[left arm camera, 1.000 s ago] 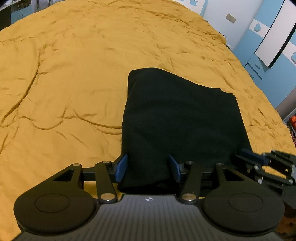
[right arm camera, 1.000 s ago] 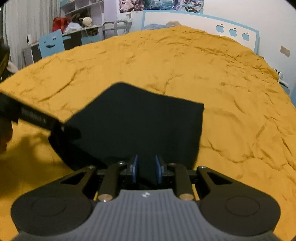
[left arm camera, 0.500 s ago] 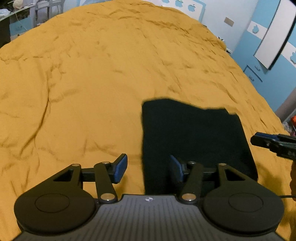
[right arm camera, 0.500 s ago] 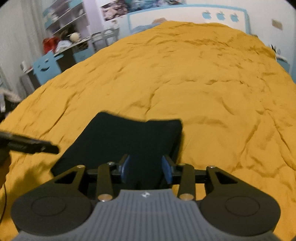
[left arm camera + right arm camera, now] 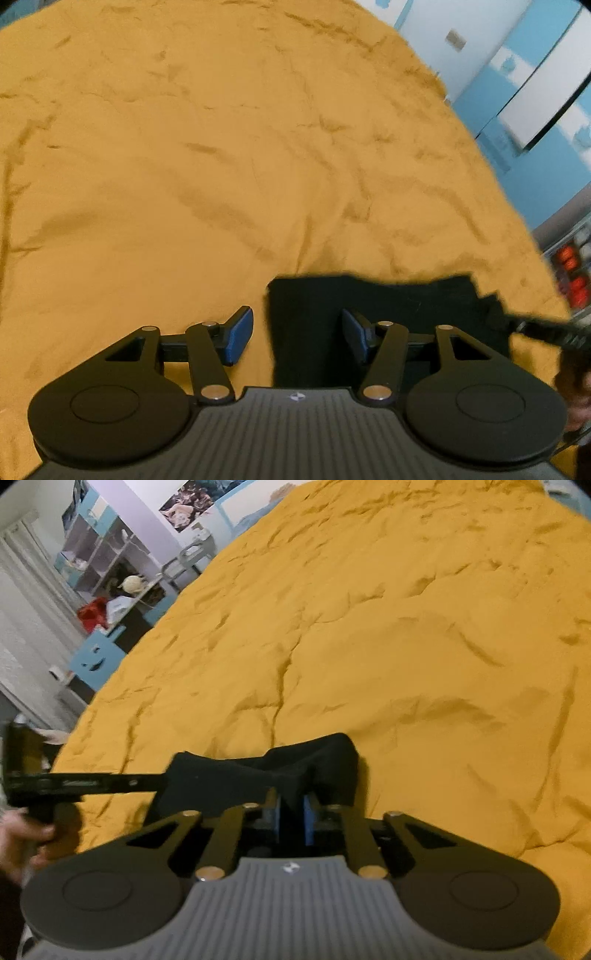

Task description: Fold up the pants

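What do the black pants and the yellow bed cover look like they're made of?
The black pants look like a soft, matte knit or cotton: no shine, and the cloth bunches into a thick fold where the right tongs pinch it. The yellow bed cover looks like a padded, quilted fabric with a faint sheen: puffy ridges and shallow creases all over. The exact fibres can't be told.

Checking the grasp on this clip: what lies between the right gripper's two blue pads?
In the right wrist view, a pinched fold of the black pants sits between the closing right gripper's pads, over the yellow bedspread.
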Demonstrator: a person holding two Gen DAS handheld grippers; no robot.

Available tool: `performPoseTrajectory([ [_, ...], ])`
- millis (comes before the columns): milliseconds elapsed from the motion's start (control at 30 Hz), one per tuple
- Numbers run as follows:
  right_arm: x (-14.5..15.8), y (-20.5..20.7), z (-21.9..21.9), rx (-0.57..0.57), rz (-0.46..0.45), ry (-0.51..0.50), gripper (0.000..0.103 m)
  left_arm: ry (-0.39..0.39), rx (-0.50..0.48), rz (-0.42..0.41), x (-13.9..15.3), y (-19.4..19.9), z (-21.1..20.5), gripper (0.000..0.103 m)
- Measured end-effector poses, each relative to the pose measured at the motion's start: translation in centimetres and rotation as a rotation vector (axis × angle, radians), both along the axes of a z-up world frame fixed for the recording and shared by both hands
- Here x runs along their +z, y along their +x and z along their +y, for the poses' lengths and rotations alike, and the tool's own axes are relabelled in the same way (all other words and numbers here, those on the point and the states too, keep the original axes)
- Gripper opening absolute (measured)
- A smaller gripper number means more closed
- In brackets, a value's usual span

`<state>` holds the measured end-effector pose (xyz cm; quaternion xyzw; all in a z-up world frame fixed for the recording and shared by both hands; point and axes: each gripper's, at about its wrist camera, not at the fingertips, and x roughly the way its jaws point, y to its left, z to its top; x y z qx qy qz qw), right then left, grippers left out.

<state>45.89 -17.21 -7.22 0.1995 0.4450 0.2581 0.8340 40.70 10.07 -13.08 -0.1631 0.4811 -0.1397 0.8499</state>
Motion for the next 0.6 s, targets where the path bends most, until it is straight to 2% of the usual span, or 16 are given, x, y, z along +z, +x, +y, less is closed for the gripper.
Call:
performPoseTrajectory([
  [33, 0.0, 0.1, -0.2, 0.007, 0.0, 0.01, 0.004, -0.044, 0.006, -0.016, 0.0, 0.2, 0.5, 0.027],
  [67, 0.1, 0.2, -0.3, 0.013, -0.004, 0.028, 0.004, -0.086, 0.01, -0.029, 0.0, 0.3, 0.9, 0.001],
  [167, 0.4, 0.3, -1.2, 0.012, -0.029, 0.116, 0.004, -0.157, 0.027, -0.058, 0.0, 0.7, 1.5, 0.0],
  [267, -0.1, 0.7, -1.1, 0.01, -0.043, 0.104, 0.004, -0.143, 0.04, -0.072, -0.3, 0.5, 1.6, 0.0],
  [367, -1.1, 0.8, -0.4, -0.007, -0.019, 0.007, 0.008, -0.149, 0.099, -0.051, -0.7, -0.2, 2.6, 0.006],
  [433, -0.6, 0.1, -0.5, -0.02, -0.034, -0.01, 0.014, -0.173, 0.092, -0.038, -0.8, -1.2, 3.3, 0.02],
  [467, 0.0, -0.5, -0.6, -0.022, -0.053, -0.021, 0.015, -0.171, 0.083, -0.037, -0.7, -2.0, 3.5, 0.035],
  [500, 0.6, -1.0, -0.6, -0.017, -0.075, -0.036, 0.016, -0.164, 0.079, -0.036, -0.7, -2.6, 3.8, 0.045],
  [600, 2.4, -2.9, -0.4, 0.016, -0.126, -0.079, 0.025, -0.171, 0.065, -0.01, -0.7, -4.7, 4.3, 0.047],
])
